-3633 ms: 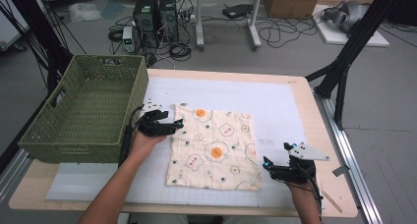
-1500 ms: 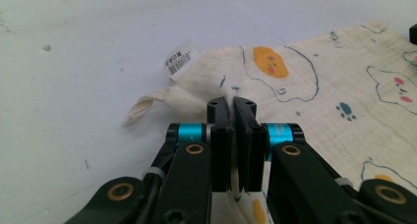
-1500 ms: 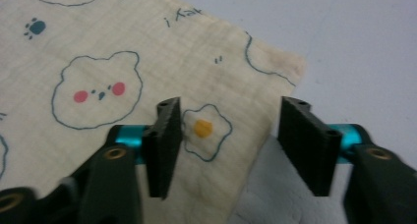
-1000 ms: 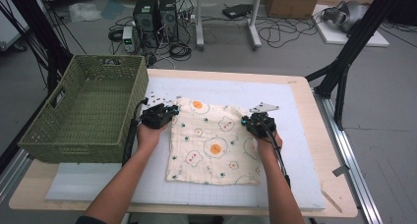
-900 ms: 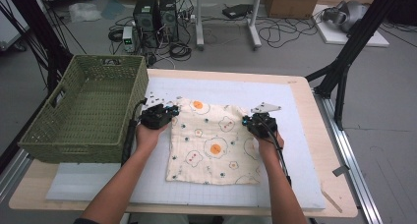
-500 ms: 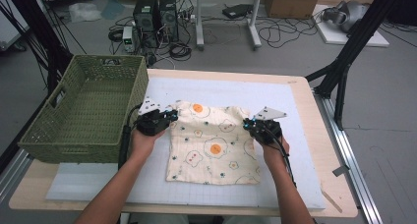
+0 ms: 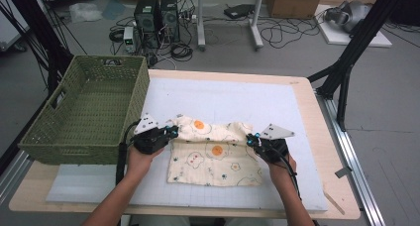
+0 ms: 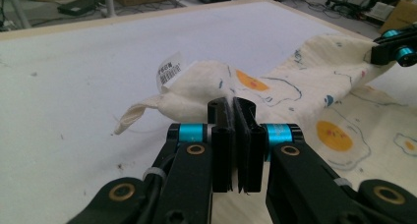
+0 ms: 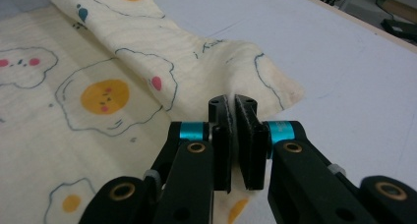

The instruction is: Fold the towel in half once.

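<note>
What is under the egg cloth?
The egg cloth lies on a white mat. Its far edge is lifted by both tongs; whatever lies beneath the flat part is hidden.

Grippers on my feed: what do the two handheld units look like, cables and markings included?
Both the left gripper and right gripper are black, with turquoise pins by the jaws, brass-coloured pivot rings and flat black pads. Each carries a grey three-cornered plate and trails a black cable. Forearms are bare.

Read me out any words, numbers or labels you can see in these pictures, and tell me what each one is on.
White care tag sewn at the far edge of the egg-print cloth: dark print like a barcode with small characters, too blurred to read.
Cloth print: fried eggs and little faces, no words.
Green basket, white mat, both claws: no readable text.
</note>
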Motion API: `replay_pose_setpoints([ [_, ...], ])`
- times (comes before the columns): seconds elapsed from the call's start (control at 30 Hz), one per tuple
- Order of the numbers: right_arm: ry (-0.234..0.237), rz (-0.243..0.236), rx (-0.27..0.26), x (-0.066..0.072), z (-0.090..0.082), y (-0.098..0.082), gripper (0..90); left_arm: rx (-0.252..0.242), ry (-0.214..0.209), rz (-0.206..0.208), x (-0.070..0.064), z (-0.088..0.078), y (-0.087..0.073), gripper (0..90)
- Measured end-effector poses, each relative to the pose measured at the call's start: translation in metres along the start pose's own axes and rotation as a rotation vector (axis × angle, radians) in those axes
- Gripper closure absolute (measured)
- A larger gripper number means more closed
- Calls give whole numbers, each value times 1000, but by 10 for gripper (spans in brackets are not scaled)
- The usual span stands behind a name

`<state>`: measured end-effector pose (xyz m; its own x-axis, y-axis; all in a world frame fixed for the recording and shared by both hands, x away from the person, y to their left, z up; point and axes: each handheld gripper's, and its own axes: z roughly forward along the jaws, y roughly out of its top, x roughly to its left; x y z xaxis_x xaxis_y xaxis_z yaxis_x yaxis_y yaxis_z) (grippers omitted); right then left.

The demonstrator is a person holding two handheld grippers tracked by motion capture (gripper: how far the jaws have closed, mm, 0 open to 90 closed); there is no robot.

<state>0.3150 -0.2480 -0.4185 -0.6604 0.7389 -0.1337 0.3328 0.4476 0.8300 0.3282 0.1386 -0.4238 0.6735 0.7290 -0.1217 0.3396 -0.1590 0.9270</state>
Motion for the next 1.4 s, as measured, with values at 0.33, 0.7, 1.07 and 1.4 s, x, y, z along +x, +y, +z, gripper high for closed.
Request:
replay_pose_setpoints([
  [0.33,48,-4,37,12,-10,-17,855,79,-17,49,-16,-9,-25,854],
  [0.7,49,42,36,17,-16,-32,661,99,20,-37,-4,-9,-22,387],
  [1.07,4,116,-14,6,-25,-32,505,123,1,-116,10,18,-13,426],
  [1.4,24,170,-8,2,-13,-17,379,121,-48,-37,-1,12,-13,872],
])
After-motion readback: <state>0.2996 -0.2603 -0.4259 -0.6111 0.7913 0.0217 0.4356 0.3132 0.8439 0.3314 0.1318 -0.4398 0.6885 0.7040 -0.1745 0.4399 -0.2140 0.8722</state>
